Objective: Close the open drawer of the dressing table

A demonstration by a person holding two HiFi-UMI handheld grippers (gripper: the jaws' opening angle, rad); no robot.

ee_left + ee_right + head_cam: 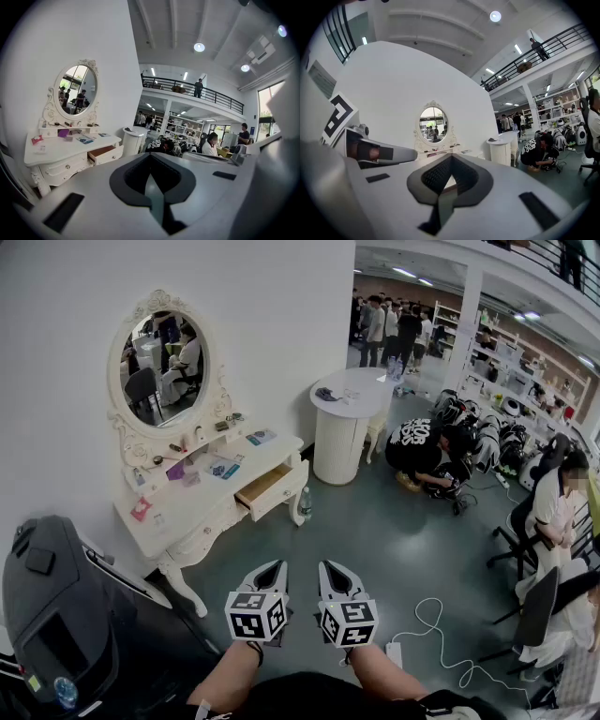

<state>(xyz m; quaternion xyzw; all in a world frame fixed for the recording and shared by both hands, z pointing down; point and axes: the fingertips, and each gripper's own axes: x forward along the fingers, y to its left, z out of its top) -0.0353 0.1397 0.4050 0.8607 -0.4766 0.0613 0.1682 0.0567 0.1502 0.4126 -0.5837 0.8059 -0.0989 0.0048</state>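
The white dressing table (184, 517) with an oval mirror (167, 368) stands against the wall at the left. Its right-hand drawer (272, 487) is pulled out, showing a wooden inside. Both grippers hang low at the picture's middle, well short of the table and over the grey floor. My left gripper (275, 566) and my right gripper (330, 566) each have their jaws together with nothing between them. The left gripper view shows its shut jaws (151, 158) with the open drawer (105, 153) off to the left. In the right gripper view the shut jaws (451, 160) sit below the mirror (433, 123).
A plastic bottle (306, 504) stands on the floor by the drawer. A round white pedestal table (349, 423) is further back. A black case (56, 615) fills the lower left. A person crouches (427, 451) at the right, another sits (558, 512), and a white cable (441, 638) lies on the floor.
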